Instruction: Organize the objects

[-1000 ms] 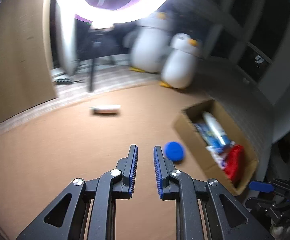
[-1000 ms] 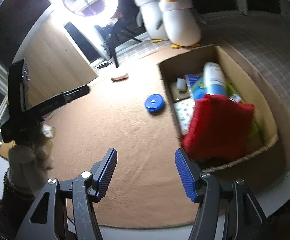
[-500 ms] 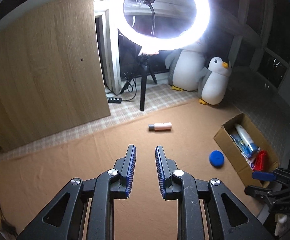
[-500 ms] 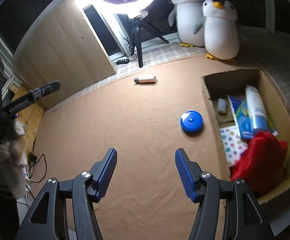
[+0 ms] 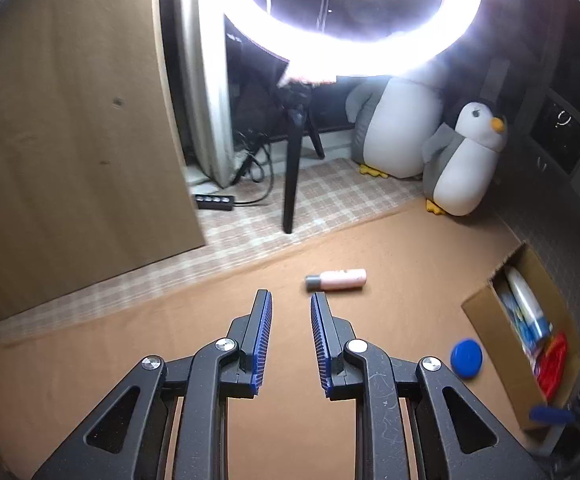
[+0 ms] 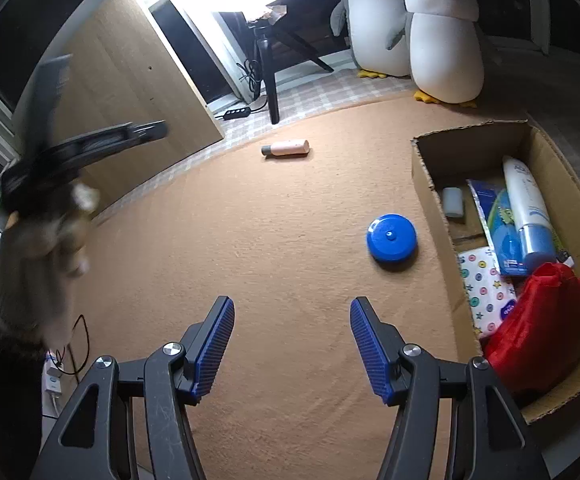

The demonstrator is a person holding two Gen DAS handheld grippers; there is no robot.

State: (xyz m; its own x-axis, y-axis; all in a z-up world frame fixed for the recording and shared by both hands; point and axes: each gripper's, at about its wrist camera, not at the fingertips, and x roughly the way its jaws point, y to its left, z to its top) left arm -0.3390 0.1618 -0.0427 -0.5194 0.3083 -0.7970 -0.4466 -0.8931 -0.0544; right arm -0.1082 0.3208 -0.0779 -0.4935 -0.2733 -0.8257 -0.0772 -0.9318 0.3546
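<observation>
Two sets of tongs with blue pads, both up over a brown mat (image 6: 250,220). Pads of the left tongs (image 5: 290,296) a little apart, with just a thin gap and nothing in it. Pads of the right tongs (image 6: 291,302) wide apart, also with nothing in between. Touch nothing on the mat.

Seen from the left tongs: a pink bottle (image 5: 335,280) with a grey cap. Lies flat on its side on the mat, just past the pad tips, at about 1 o'clock. Farther off at 4 o'clock, a blue round lid (image 5: 466,359), also on the mat. Right beside that lid, still at 4 o'clock, an open cardboard box (image 5: 485,316).

Seen from the right tongs: the same pink bottle far up the mat at 12 o'clock, well apart from the pads. Blue round lid nearer, at 1 o'clock, close to the box wall but not touching it. Box at 3 o'clock, quite full. Inside it: a white and blue bottle (image 6: 527,204), a red bag (image 6: 537,320), a spotty white pack (image 6: 483,292) and a small grey thing (image 6: 453,202).

At 9 o'clock in that view, a blurry hand (image 6: 46,236) with the left tongs in it.

Past the mat at 12 o'clock, a bright ring light (image 5: 369,52) on a black stand. Two big toy penguins (image 6: 443,40) at 1 o'clock, next to each other.
</observation>
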